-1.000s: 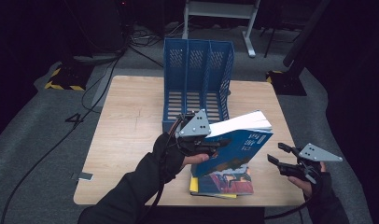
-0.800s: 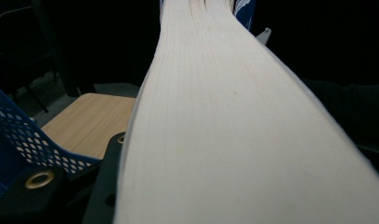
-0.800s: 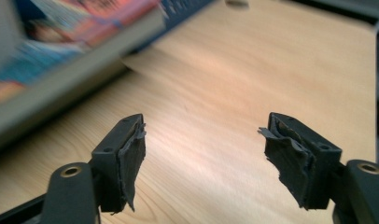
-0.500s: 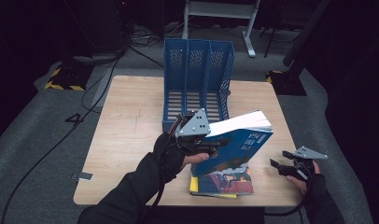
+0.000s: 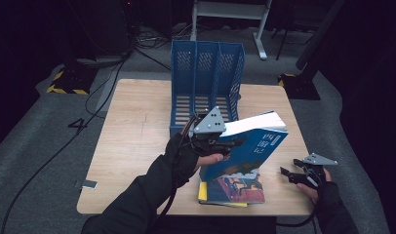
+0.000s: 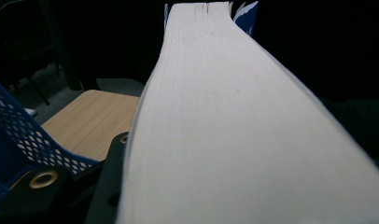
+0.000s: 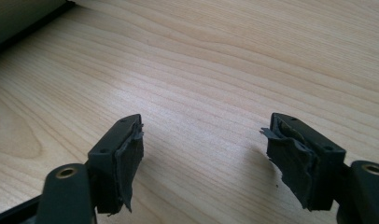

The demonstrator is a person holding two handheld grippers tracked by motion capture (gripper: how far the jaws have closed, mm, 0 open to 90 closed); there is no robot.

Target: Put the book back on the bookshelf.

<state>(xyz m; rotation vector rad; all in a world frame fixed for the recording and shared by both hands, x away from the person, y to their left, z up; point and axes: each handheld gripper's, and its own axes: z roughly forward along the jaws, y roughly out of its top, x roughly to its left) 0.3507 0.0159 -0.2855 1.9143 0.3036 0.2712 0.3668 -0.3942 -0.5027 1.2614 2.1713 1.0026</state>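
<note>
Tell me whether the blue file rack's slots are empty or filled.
Empty, as far as visible: the high view shows the blue file rack with bare slatted floors in its slots; no book stands inside.

Blue file rack (image 5: 207, 85) stands at table's (image 5: 137, 141) far middle, walling off straight path ahead of my left gripper (image 5: 209, 139). Thick book (image 5: 249, 144) clamped there, tilted, spans gap toward right side. Second book (image 5: 232, 191) flat at near edge beneath it. Bare wood left of rack wide open. My right gripper (image 7: 204, 156) low over free tabletop, nothing between jaws.
</note>
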